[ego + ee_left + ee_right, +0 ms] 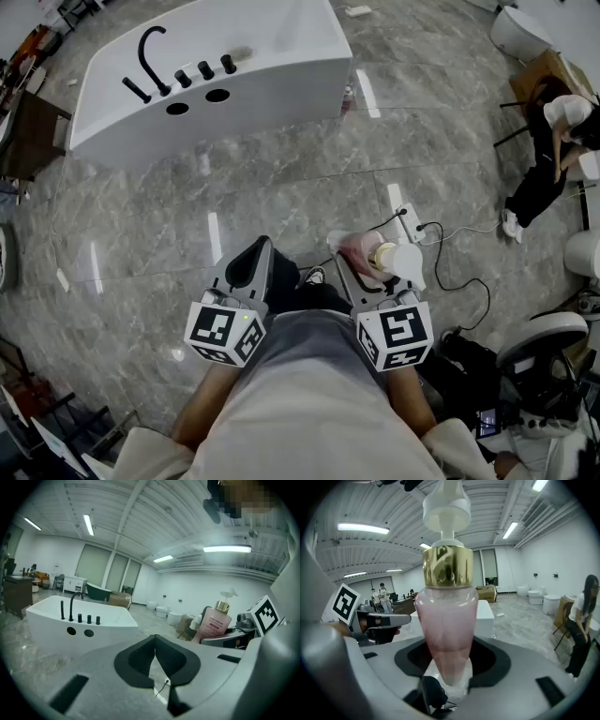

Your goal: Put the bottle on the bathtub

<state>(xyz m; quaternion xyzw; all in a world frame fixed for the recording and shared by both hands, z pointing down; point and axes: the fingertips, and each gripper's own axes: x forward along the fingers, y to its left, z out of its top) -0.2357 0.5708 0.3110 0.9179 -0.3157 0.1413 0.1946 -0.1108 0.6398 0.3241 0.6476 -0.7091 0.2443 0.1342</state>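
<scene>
Bathtub (272,56) sits well ahead of the person (309,403). The pink pump bottle (446,611) is far short of it, clamped in the right gripper (447,667). The left gripper (154,660) has its jaws pinched together on nothing.

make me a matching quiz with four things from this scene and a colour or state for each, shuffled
Things:
1 bottle
2 bathtub
3 tap
4 left gripper

Colour or state:
a black
b shut, empty
c pink, held in the right gripper
d white, standing on the floor

Pairs: 1-c, 2-d, 3-a, 4-b
</scene>
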